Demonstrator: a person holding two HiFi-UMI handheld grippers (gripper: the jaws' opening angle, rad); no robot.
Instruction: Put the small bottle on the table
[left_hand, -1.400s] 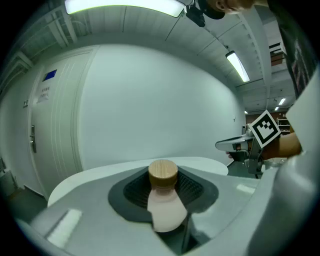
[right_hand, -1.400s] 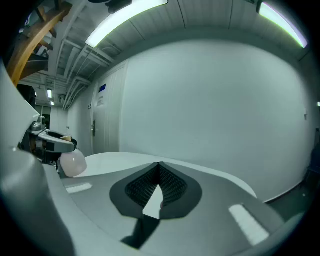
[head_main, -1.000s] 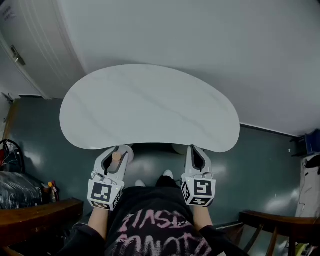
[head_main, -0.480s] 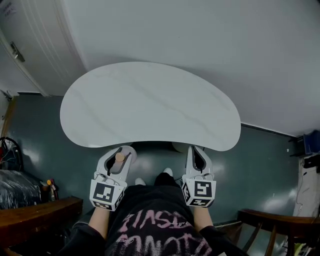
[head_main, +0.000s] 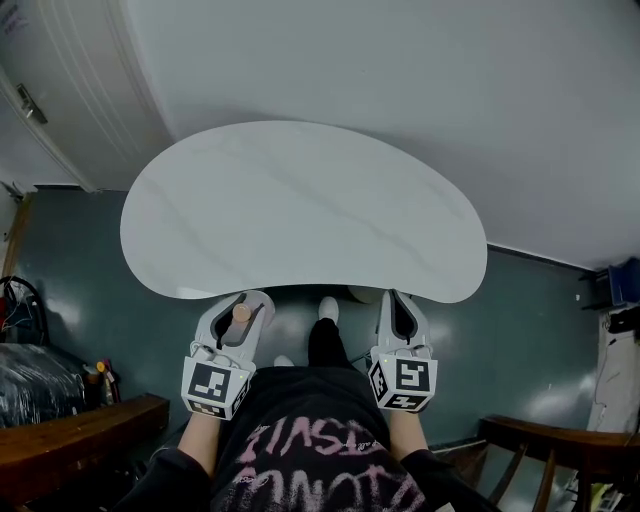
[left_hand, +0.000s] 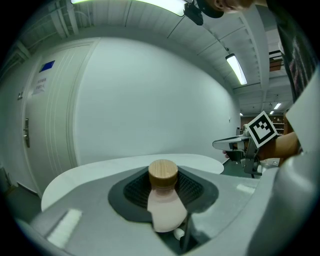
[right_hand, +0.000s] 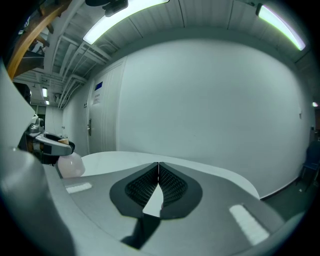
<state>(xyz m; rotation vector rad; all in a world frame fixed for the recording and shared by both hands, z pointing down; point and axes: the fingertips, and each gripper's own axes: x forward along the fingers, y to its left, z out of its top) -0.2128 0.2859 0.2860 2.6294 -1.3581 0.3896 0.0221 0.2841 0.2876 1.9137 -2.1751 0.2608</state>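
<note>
We hold the bottle in the left hand-held gripper. Its jaws close on the pale pink body, and the wooden cap stands clear above them. The right hand-held gripper has its jaws pressed together with nothing between them. In the head view both sit side by side just short of the near edge of the white surface, over the dark floor — so the bottle is in the air and not yet over the top. We judge the task to be at its carrying stage, with the placing all to come.

To do this well, we would bring the left one forward until the bottle is well inside the edge, since the surface curves inward right where we stand and a spot at the rim gives little margin. The surface is bare, so any place toward the middle serves. We would hold the bottle cap up and lower it until its base meets the surface flat before letting the jaws part. Opening early would drop it, and its rounded body looks likely to roll if it tips. The grip sits on the curve of the body, so we would open slowly and draw straight back without brushing the cap. The right one has no part here and is best held aside.
</note>
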